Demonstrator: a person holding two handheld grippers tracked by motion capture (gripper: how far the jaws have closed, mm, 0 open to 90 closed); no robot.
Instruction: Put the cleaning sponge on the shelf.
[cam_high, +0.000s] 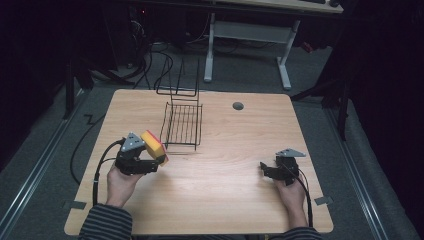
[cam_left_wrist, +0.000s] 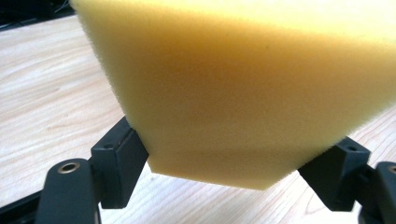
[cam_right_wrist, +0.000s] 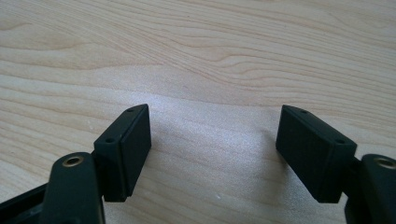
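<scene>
The left gripper (cam_high: 156, 161) clamps the yellow sponge (cam_high: 153, 145) between its pads, lifted off the table (cam_high: 225, 190) just beside the wire rack (cam_high: 182, 125). The right gripper (cam_high: 265, 170) rests wide apart, holding nothing. In the left gripper view the sponge's top is cut off.

I see the sponge (cam_high: 153, 145) pinched between my left gripper's (cam_high: 159, 161) fingers (cam_left_wrist: 119, 163), lifted off the counter (cam_high: 210, 200), with the wire rack (cam_high: 182, 125) just beyond and to the right of them. Well off to the right, my right gripper (cam_high: 263, 170) sits low over the counter, bare wood between its fingers (cam_right_wrist: 126, 149).
</scene>
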